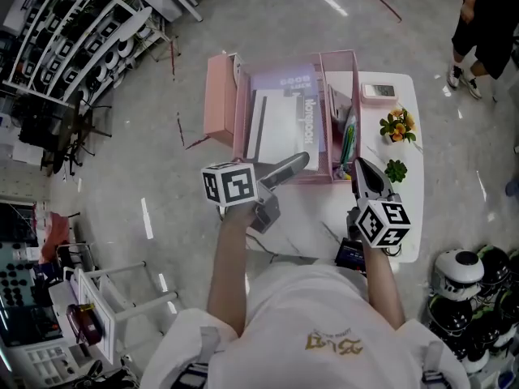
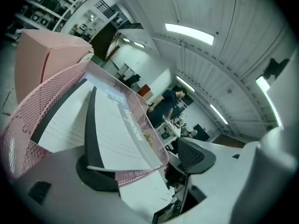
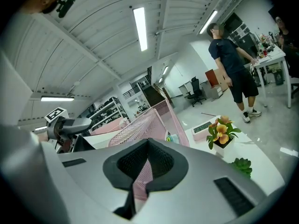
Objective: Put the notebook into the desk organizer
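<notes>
A white notebook with a dark spine lies inside the pink mesh desk organizer on the white table. My left gripper stands open at the organizer's front edge. In the left gripper view the notebook rests in the mesh just past the left gripper, and neither pad presses on it. My right gripper is at the organizer's front right corner. In the right gripper view its jaws are shut, with a strip of the pink mesh wall between them.
A pink box stands against the organizer's left side. Pens fill its right compartment. Right of it are a white device, orange flowers and a small green plant. A person stands at the far right; shelves line the left.
</notes>
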Available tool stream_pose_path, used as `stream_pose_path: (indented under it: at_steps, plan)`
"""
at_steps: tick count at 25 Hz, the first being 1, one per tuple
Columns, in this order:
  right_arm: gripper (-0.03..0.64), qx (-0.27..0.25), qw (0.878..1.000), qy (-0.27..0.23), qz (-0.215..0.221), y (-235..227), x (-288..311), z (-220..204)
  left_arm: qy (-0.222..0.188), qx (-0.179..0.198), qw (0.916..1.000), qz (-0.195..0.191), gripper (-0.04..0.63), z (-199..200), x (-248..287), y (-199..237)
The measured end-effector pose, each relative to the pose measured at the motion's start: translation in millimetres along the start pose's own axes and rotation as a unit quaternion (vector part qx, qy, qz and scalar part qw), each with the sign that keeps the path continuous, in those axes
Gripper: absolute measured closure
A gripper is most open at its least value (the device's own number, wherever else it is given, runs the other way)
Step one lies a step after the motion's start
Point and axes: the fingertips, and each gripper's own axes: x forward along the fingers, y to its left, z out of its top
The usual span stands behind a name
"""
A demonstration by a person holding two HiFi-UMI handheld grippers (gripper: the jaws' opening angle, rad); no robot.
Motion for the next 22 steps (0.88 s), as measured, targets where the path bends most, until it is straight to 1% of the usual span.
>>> stream_pose_path:
  at_steps: [2,5,7,10,11,13,14,15,17,18,20,22]
  plan:
    - [0.606,0.001,1.000,0.000,0.000,-2,-1,0,0.029,0.018,0.9994,-0.004,0.199,-9,0,-2]
    - [0.606,0.002,1.000,0.000,0.001,-2,-2,-1,0.078,0.040,0.9958,-0.025,0.207,-24,-1,-8]
    - [0.606,0.003,1.000,0.001,0.001,-3,-3,-2,0.110,0.060,0.9915,-0.036,0.219,-34,-1,-12]
    - [0.606,0.006,1.000,0.002,0.003,-4,-3,-4,0.147,0.097,0.9835,-0.044,0.242,-46,1,-14]
    - [0.606,0.006,1.000,0.002,0.003,-5,-3,-4,0.158,0.107,0.9803,-0.049,0.270,-50,1,-16]
    - [0.606,0.007,1.000,0.002,0.004,-6,-3,-3,0.178,0.117,0.9752,-0.061,0.287,-56,3,-19]
    - [0.606,0.007,1.000,0.002,0.005,-7,-3,-3,0.184,0.119,0.9740,-0.061,0.312,-58,3,-18]
    - [0.606,0.008,1.000,0.002,0.005,-8,-4,-2,0.185,0.121,0.9738,-0.052,0.341,-58,3,-15]
    - [0.606,0.011,1.000,0.002,0.005,-10,-4,-3,0.183,0.125,0.9749,-0.018,0.512,-56,3,-3]
    - [0.606,0.012,1.000,0.003,0.004,-12,-4,-4,0.182,0.123,0.9755,-0.001,0.553,-55,3,3]
    - [0.605,0.014,1.000,0.004,0.005,-13,-5,-5,0.177,0.111,0.9778,0.019,0.580,-54,2,11]
    - [0.606,0.015,1.000,0.006,0.007,-13,-4,-5,0.167,0.092,0.9815,0.018,0.580,-52,1,12]
